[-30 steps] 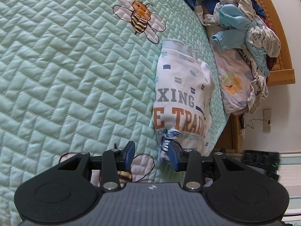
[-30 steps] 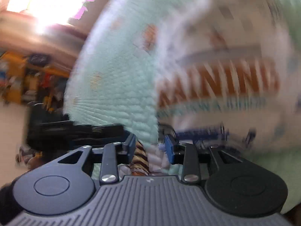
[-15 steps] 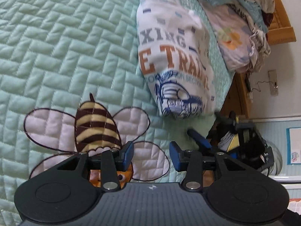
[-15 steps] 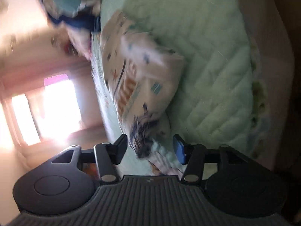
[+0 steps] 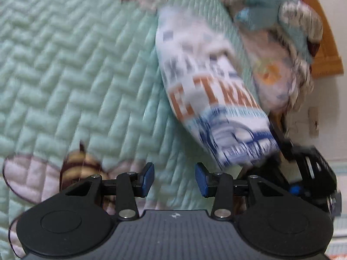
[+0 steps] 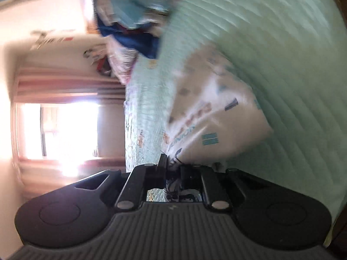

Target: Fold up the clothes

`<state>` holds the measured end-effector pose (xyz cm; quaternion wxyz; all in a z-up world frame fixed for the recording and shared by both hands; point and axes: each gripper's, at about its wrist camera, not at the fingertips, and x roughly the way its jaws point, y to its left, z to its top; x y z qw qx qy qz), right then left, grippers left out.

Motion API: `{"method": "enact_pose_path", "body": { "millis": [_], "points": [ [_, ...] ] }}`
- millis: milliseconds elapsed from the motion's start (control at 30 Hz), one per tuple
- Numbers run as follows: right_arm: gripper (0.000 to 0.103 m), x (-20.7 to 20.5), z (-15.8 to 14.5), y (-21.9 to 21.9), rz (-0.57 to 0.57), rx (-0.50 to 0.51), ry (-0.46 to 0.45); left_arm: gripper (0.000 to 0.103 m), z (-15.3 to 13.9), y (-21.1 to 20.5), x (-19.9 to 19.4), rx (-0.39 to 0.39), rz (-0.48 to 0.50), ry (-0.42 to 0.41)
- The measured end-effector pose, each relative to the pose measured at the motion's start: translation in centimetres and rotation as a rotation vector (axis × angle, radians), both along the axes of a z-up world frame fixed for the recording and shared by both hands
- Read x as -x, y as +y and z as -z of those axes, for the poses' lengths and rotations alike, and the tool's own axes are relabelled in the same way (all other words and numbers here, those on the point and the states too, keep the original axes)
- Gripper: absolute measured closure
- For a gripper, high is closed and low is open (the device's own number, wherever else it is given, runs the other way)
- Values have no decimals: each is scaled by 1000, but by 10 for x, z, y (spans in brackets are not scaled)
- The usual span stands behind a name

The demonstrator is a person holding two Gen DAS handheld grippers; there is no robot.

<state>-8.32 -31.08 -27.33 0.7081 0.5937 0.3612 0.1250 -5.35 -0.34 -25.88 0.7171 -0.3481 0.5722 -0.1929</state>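
Right gripper (image 6: 172,169) is closing on the folded shirt (image 6: 216,117) hem; I am risking unfolding it, left gripper (image 5: 174,178) spread empty.

The left gripper (image 5: 174,178) hung over a pale green quilt (image 5: 65,69), its blue pads apart with nothing between them. A folded white shirt (image 5: 208,99) with orange letters lay ahead to the right, its near end at the right gripper (image 5: 303,169). Behind it sat a pile of clothes (image 5: 282,32).
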Motion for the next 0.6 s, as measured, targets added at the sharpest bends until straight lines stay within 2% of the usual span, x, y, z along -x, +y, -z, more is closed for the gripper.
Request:
{"method": "enact_pose_path", "body": {
  "millis": [100,200,267,333,400,500,600],
  "points": [
    [93,-6,-24,0,-22,26,-36,59,-24,4,-11,24,-19,-57],
    [94,-7,-25,0,-19,-1,-39,59,-31,6,-4,31,-15,-70],
    [94,-6,-8,-1,-7,-4,14,59,-15,12,11,42,-33,-16],
    [94,3,20,-5,4,24,105,59,10,13,28,65,-56,66],
    [94,17,47,-11,21,10,183,59,28,5,39,100,-63,102],
    [94,32,56,-14,35,-31,181,59,45,-6,47,158,-83,126],
    [94,28,43,-12,34,-64,143,59,46,-8,40,182,-118,113]
  ]
}}
